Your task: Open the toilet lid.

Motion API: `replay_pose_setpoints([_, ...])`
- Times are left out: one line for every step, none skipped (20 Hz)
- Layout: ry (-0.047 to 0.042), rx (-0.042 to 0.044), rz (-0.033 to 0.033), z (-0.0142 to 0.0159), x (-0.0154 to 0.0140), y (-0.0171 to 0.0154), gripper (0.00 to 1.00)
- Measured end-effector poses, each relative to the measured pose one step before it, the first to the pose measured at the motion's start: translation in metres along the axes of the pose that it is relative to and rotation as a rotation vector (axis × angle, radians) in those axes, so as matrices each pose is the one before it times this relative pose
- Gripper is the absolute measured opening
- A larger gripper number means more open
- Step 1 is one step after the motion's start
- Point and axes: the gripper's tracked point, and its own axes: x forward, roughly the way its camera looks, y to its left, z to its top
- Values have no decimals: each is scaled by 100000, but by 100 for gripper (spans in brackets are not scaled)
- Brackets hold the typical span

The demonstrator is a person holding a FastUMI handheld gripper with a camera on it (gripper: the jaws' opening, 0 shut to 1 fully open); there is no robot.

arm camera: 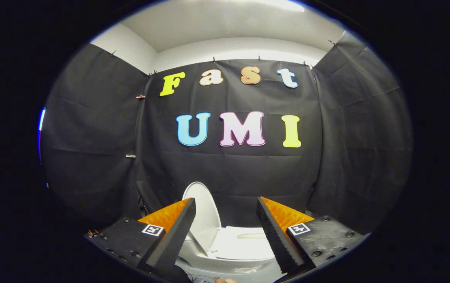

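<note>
While your gripper (pixel 226 220) hovers, its two fingers (pixel 177 232) stand wide apart, holding nothing. One toilet (pixel 235 251) sits just beyond and between them. Its one lid (pixel 205 210) stands raised, leaning toward the black booth wall (pixel 233 173). Bowl contents are unreadable; the left finger cuts off part of the lid's lower edge.
</note>
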Motion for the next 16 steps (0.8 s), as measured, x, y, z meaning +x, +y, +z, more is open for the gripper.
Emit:
replay_pose_setpoints([-313,47,81,87,-97,39,98])
replay_pose_setpoints([41,-173,207,-76,-20,77,99])
replay_pose_setpoints([247,-446,-129,-130,29,17,99])
replay_pose_setpoints([135,-433,43,14,-53,26,99])
replay_pose_setpoints([32,-318,248,43,-65,139,98])
replay_pose_setpoints([-89,-193,-9,-28,-72,46,98])
replay_pose_setpoints([-105,15,-240,25,-64,-27,98])
replay_pose_setpoints([-287,66,18,22,-21,34,98])
replay_pose_setpoints([-323,51,255,90,28,163,98])
replay_pose_setpoints([23,-178,88,-14,33,140,98])
replay_pose_setpoints([171,-192,160,-88,43,51,99])
replay_pose_setpoints([366,-18,357,-181,69,145,99])
replay_pose_setpoints([344,163,420,-47,60,50,99])
replay_pose_setpoints([312,286,128,-141,57,26,99])
replay_pose_setpoints([197,320,26,-41,-9,-86,99])
replay_pose_setpoints([117,383,-17,-56,57,-57,99])
